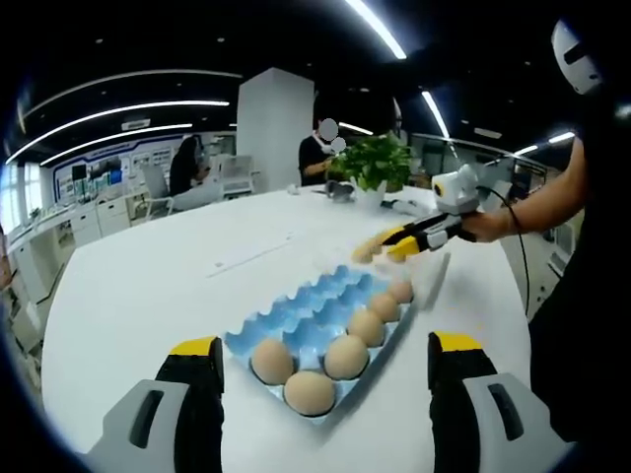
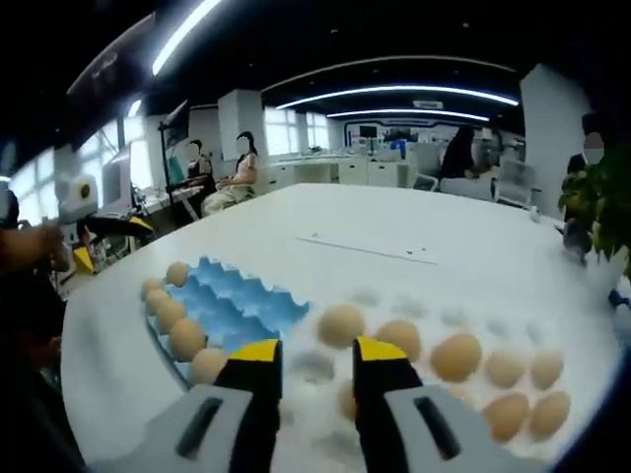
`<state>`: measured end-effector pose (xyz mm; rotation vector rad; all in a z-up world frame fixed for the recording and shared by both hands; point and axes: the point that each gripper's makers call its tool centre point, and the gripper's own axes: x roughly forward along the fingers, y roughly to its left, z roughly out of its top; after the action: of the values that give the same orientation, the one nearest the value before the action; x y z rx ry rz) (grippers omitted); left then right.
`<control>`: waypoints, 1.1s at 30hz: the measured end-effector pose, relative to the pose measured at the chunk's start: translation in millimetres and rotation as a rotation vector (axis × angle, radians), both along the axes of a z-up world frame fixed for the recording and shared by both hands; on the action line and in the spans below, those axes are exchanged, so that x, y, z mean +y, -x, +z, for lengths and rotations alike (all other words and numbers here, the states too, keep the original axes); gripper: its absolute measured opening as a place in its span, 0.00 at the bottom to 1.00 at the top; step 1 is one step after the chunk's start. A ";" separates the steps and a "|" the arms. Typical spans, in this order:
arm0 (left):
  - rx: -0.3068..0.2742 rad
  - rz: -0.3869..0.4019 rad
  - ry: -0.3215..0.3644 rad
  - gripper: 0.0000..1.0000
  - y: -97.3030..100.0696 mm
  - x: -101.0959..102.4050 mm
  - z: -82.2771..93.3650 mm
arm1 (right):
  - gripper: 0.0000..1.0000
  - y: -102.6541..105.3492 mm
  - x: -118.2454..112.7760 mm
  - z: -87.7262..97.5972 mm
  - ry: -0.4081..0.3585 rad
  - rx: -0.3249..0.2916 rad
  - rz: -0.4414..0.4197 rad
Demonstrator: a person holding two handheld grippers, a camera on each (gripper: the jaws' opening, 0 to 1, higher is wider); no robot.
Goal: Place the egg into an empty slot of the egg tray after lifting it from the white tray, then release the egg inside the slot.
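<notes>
The right gripper [image 2: 315, 379] hangs over the white tray [image 2: 424, 315], jaws partly spread with nothing between them, an egg [image 2: 340, 323] just ahead. The blue egg tray [image 2: 242, 305], beside it on the tabletop [image 2: 394, 236], has eggs along one edge. The left gripper [image 1: 325, 379] waits wide open. Best lower straight, straddle that egg evenly, and close gently.

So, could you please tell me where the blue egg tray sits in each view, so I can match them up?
Left gripper view: the blue egg tray lies low and central, between that view's two jaws, with eggs along its near and right edges.
Right gripper view: it lies at lower left, eggs along its left edge.
Shared landmark: the potted plant.
</notes>
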<state>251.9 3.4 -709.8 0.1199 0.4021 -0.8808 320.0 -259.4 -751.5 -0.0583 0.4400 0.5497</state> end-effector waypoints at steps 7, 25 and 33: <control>0.000 -0.003 0.001 0.85 -1.5 -1.8 0.8 | 0.28 -0.5 -18.9 -11.7 0.051 0.013 -0.037; 0.002 -0.004 -0.005 0.85 -6.3 1.1 -1.1 | 0.26 2.8 -25.5 -32.6 0.362 0.226 0.143; 0.002 0.001 -0.004 0.84 -8.2 2.3 -2.4 | 0.28 -2.4 -18.0 -42.3 0.478 0.298 0.370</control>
<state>260.1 5.8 -712.2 0.1223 0.4057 -0.8795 322.4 -277.4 -793.8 -0.5299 0.8556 0.8115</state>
